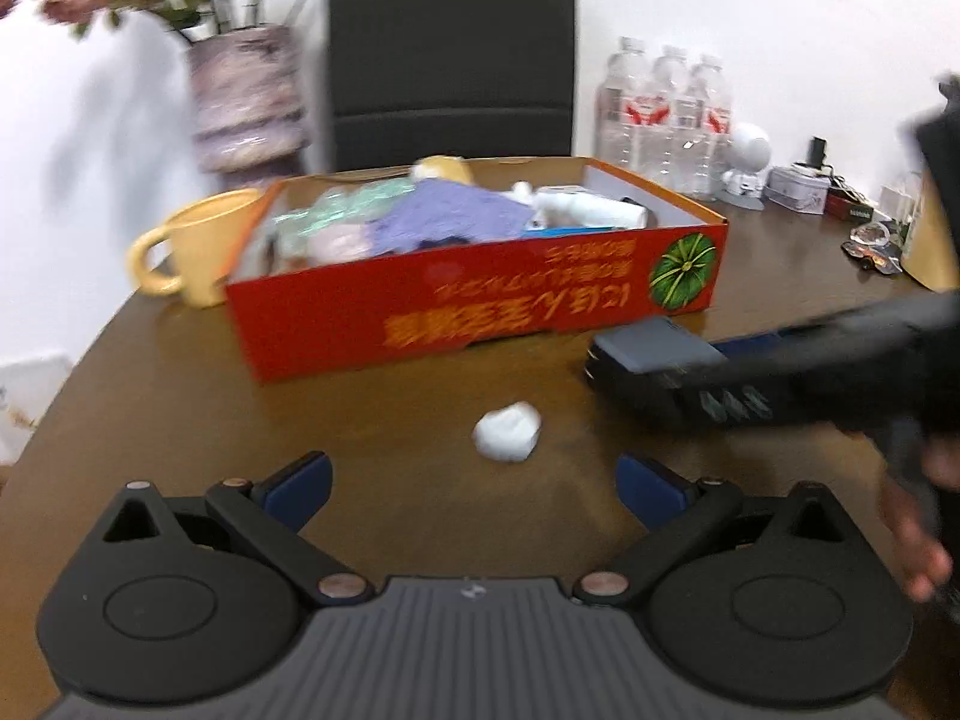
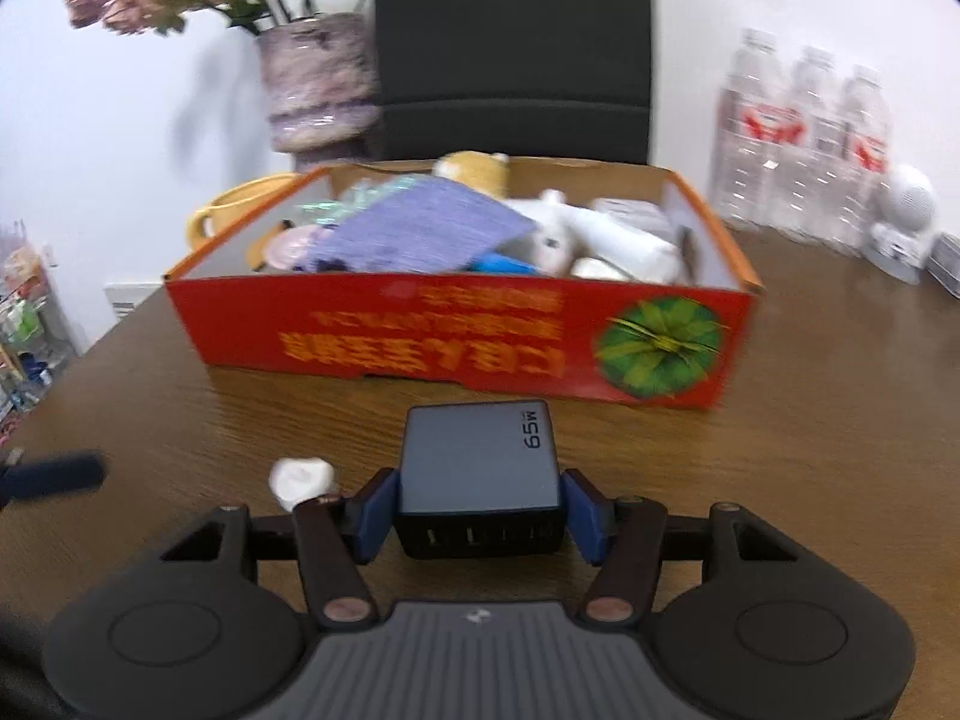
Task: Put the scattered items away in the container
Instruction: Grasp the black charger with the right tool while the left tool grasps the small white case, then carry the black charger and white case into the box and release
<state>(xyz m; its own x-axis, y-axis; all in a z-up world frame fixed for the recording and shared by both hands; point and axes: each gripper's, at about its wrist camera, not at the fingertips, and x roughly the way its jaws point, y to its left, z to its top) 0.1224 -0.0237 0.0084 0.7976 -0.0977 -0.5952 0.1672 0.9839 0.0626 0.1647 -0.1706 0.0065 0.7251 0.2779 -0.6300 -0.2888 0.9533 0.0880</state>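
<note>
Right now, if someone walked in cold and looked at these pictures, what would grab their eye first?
Probably the red cardboard box mid-table, already heaped with a purple cloth and white odds and ends. Just in front of it, the right gripper is shut on a grey 65W charger. A small white crumpled wad lies loose on the wooden table ahead of the open left gripper.

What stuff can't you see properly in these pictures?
- Yellow writing on the red box: blurred in both views, unreadable.
- Things under the purple cloth in the box: covered.
- Charger: partly hidden by the right gripper in the left wrist view.
- White lump: its near side is cut off by the finger in the right wrist view.
</note>
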